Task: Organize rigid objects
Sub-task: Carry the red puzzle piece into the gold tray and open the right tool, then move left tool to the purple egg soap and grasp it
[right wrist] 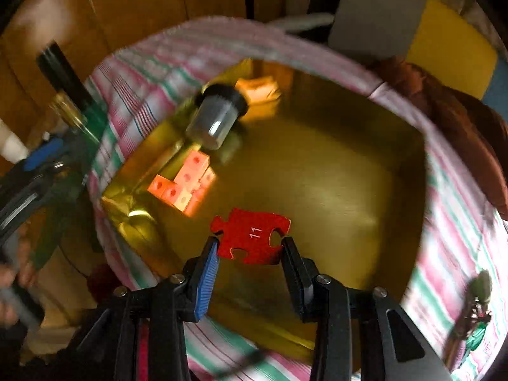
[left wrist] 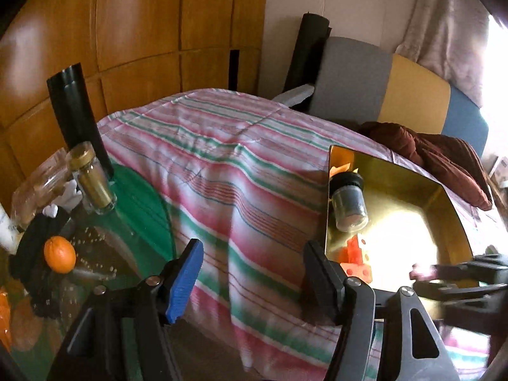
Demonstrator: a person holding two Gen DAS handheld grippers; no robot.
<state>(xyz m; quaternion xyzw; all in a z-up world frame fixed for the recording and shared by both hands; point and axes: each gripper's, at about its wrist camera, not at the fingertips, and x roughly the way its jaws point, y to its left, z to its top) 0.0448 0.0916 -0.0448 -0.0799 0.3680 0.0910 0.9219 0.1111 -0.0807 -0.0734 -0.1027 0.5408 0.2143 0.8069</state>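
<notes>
Right wrist view: striped cloth [right wrist: 451,222], pink, green and white, covers the table. Gold tray [right wrist: 333,165] sits on it, filling mid-frame. Inside the tray, far left: a clear jar [right wrist: 212,123] with black cap, lying on its side; an orange block [right wrist: 260,90] just beyond the cap; a cluster of orange-pink cubes [right wrist: 184,184] with round holes, nearer, by the left wall. Right gripper [right wrist: 249,254] hangs over the tray's near part, jaws clamped on a red puzzle piece [right wrist: 250,236], one pad at each side edge. White "11" is printed on the piece, the only legible writing. Whether the piece touches the tray floor cannot be told. Much of this view is motion-blurred.

Left wrist view: the same cloth [left wrist: 222,165], with the tray [left wrist: 444,197] at right, glare on its floor. Jar [left wrist: 347,203] and cubes [left wrist: 355,254] show along its left wall. Only here: glass tabletop [left wrist: 104,254] at left, carrying a gold-capped bottle [left wrist: 92,177], a black tube [left wrist: 76,117] and an orange [left wrist: 59,254]; chair cushions [left wrist: 352,76] and dark red fabric [left wrist: 444,155] beyond the table. Left gripper [left wrist: 250,273] is over the cloth's near edge, jaws apart and opening, nothing between them. The other gripper [left wrist: 419,273] enters at right as a blur, the piece a pinkish smear at its tip.
</notes>
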